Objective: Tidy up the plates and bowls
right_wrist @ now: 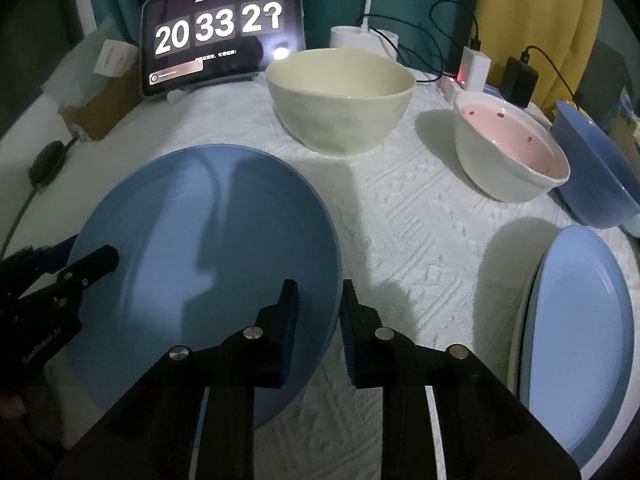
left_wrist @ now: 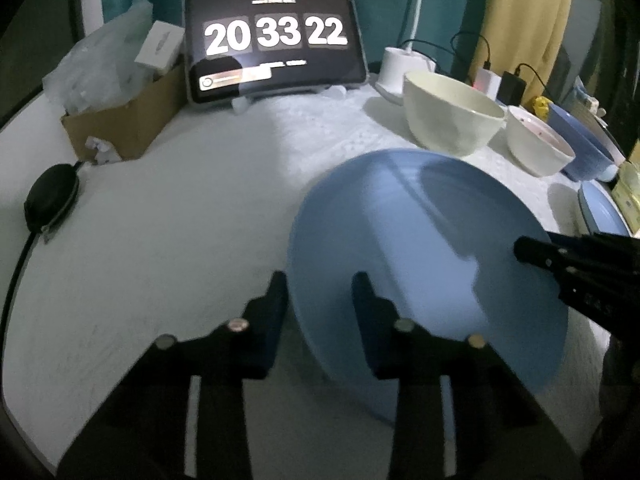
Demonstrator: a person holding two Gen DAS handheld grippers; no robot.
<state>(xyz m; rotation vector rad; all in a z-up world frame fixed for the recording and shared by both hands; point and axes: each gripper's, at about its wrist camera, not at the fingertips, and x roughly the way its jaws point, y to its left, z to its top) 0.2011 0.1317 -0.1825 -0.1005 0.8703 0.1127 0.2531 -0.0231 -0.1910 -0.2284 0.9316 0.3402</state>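
Though blurred: plate [left_wrist: 420,248] rim between both tongs.

A tablet [left_wrist: 275,42] on a stand at the back of the bench [left_wrist: 160,240] shows a clock reading 20 33 22. Left of it stands a cardboard box [left_wrist: 120,120] stuffed with plastic bags; a black zip pouch [left_wrist: 50,198] lies nearer. A white charger [right_wrist: 476,68] and black adapter [right_wrist: 519,80] sit at the right rear.

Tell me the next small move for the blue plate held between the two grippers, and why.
Probably carry the blue plate rightward toward the other blue plate and stack it there. Both the left gripper and right gripper straddle its rim, and it appears tilted above the cloth.
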